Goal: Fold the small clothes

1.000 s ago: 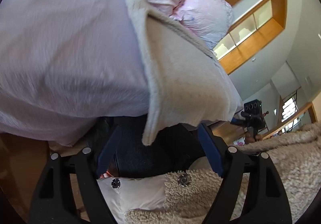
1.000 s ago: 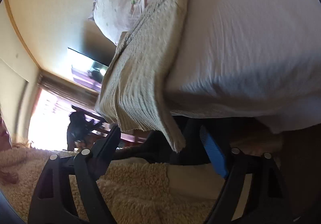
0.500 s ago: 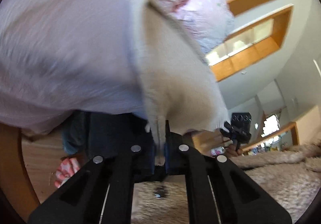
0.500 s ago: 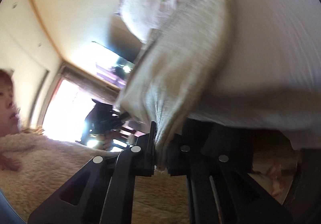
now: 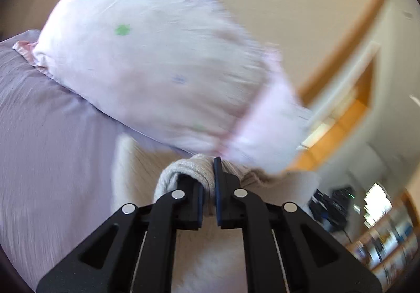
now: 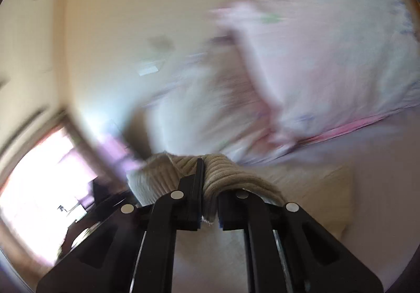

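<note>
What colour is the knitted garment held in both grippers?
Beige knitted garment, ribbed; clearest in the right wrist view.

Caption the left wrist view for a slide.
Left gripper shut on beige knit garment, floral pillow ahead on lilac bedsheet.

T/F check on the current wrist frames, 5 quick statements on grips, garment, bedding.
1. The left gripper is shut on the beige ribbed knit garment. True.
2. The right gripper is open and holds nothing. False: it is shut on a fold of the same knit garment.
3. A pale pink floral pillow lies on the lavender bed sheet. True.
4. The garment is dark blue denim. False: it is beige ribbed knit.
5. The right wrist view is sharp. False: its background is heavily motion-blurred.
</note>
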{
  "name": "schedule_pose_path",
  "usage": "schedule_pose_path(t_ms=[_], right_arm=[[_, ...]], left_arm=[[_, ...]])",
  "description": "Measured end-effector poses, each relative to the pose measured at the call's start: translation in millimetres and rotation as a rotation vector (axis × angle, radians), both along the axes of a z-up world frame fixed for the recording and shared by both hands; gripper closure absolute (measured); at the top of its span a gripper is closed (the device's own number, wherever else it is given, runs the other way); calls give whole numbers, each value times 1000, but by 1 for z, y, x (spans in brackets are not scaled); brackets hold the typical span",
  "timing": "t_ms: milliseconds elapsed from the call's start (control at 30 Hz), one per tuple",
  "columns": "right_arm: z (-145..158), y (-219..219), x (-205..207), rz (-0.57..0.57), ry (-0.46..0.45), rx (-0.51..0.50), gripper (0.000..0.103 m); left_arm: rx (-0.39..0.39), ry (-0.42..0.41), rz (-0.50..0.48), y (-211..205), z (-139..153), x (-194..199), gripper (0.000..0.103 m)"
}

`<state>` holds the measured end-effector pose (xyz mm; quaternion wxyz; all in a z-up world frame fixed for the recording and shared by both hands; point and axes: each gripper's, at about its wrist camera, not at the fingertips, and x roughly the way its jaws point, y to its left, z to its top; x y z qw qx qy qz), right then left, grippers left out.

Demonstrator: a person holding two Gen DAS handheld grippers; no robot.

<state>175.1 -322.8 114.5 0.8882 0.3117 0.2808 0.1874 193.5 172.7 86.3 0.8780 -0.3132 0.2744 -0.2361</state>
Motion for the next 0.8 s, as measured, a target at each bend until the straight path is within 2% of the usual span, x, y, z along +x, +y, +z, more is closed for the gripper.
schedule_pose_path(t_ms=[33,67,100,133,200,233,267,367,500,567,667,700,767,800], right_arm=[[-14,-2,18,-40,88,-19,76],[-14,-2,18,-40,88,-19,50],[-39,-6,37,-122,261,-48,33],[-44,-9,33,-129,265,-19,30],[-43,-12,14,-140,221,-29,10],[-43,-12,14,-140,221,-29,8],[-39,-13,2,-151,178,-67,8],[-35,-12,4,-130,168,-42,7],[-38,-8,7,-93,164,-40,7],[-41,-5,6,-79,166,-40,7],[-46,-9,0,-61,167,-17,7],[-46,-11,-2,-58,167,-12,7],[-44,-16,-8,-55,159,-6,7],[-44,-16,-8,-55,159,-6,7]], left_arm=[[21,57,27,-1,-10,21,89],[29,103,35,0,-17,32,84],[25,157,42,3,-25,41,67],[16,182,46,7,-30,41,45],[27,168,53,18,-32,30,26],[55,168,59,21,-33,24,25],[80,180,56,25,-35,20,25],[84,274,14,30,-54,22,26],[82,368,-54,22,-77,22,37],[68,365,-73,14,-80,20,43],[30,400,-69,5,-86,21,65],[-10,429,-80,4,-91,23,76],[-142,434,-81,4,-88,24,80],[-178,414,-91,1,-82,24,81]])
